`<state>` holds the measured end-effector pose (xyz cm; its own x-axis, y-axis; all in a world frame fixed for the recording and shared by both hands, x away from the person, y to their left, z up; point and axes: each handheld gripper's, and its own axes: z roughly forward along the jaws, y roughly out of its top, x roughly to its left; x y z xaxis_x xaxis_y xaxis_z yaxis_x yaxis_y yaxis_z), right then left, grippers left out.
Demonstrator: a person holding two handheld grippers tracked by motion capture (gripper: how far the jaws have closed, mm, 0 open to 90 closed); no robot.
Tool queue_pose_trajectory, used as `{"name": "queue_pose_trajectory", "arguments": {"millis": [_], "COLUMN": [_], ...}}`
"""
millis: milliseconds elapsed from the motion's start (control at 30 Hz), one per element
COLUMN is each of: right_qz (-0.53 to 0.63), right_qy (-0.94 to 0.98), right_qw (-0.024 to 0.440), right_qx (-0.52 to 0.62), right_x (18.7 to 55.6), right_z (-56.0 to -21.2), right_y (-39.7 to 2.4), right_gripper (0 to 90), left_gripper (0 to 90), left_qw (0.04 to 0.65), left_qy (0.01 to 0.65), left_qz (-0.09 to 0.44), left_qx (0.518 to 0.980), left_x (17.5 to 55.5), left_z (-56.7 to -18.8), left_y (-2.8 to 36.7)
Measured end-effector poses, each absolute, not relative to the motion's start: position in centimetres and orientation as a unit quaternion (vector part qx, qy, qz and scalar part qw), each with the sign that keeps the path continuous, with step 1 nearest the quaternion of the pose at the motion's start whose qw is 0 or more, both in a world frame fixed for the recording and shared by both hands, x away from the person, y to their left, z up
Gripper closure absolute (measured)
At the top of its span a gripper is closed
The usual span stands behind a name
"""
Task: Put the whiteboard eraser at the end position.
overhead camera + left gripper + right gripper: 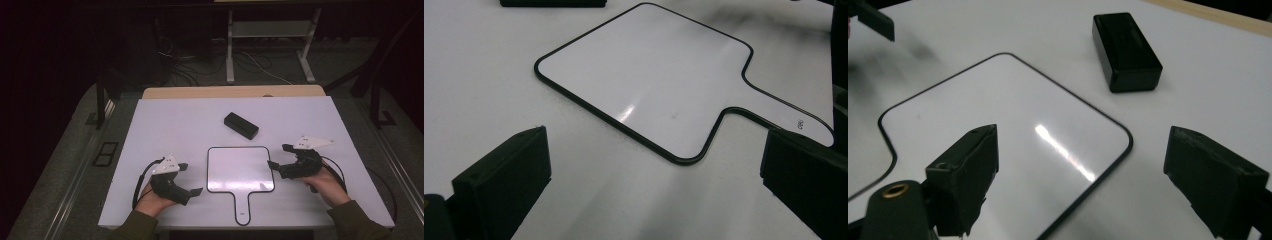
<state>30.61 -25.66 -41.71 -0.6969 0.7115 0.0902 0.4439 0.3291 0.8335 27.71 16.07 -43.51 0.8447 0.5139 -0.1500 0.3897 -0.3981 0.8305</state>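
A white paddle-shaped board (240, 170) with a thin black rim lies flat at the table's near middle, its handle toward the person. Behind it rests a black rectangular block (241, 125). My left gripper (192, 178) is held low just left of the board, jaws open and empty, facing the board (649, 75) and its handle. My right gripper (278, 156) sits at the board's right edge, open and empty. In its own view the right gripper (1088, 150) spans the board's corner (1013, 125), with the block (1125, 50) beyond.
The white tabletop (150, 125) ends in a wooden strip (235, 91) at the back. Beyond it stand a white desk frame (230, 50) and loose cables on the dark floor. A jaw of the left gripper (875, 20) shows at the right gripper view's top left.
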Motion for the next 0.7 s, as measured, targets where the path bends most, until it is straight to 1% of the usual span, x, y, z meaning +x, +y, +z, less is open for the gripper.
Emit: {"name": "queue_pose_trajectory", "arguments": {"millis": [233,700], "right_qz": [0.440,0.434], "right_qy": [0.809,0.805], "right_qw": [0.151,0.151], "right_qx": [0.360,0.376], "right_x": [28.3,26.3], "right_z": [-43.3,-44.4], "right_y": [-27.1,-30.0], "right_gripper": [13.0,13.1], "left_gripper": [0.0,0.0], "left_qw": [0.475,0.473], "left_qy": [0.269,0.270], "left_qz": [0.066,0.067], "left_qx": [0.835,0.836], "left_x": [27.7,27.6], "left_z": [-43.5,-43.5], "left_y": [16.1,16.1]}}
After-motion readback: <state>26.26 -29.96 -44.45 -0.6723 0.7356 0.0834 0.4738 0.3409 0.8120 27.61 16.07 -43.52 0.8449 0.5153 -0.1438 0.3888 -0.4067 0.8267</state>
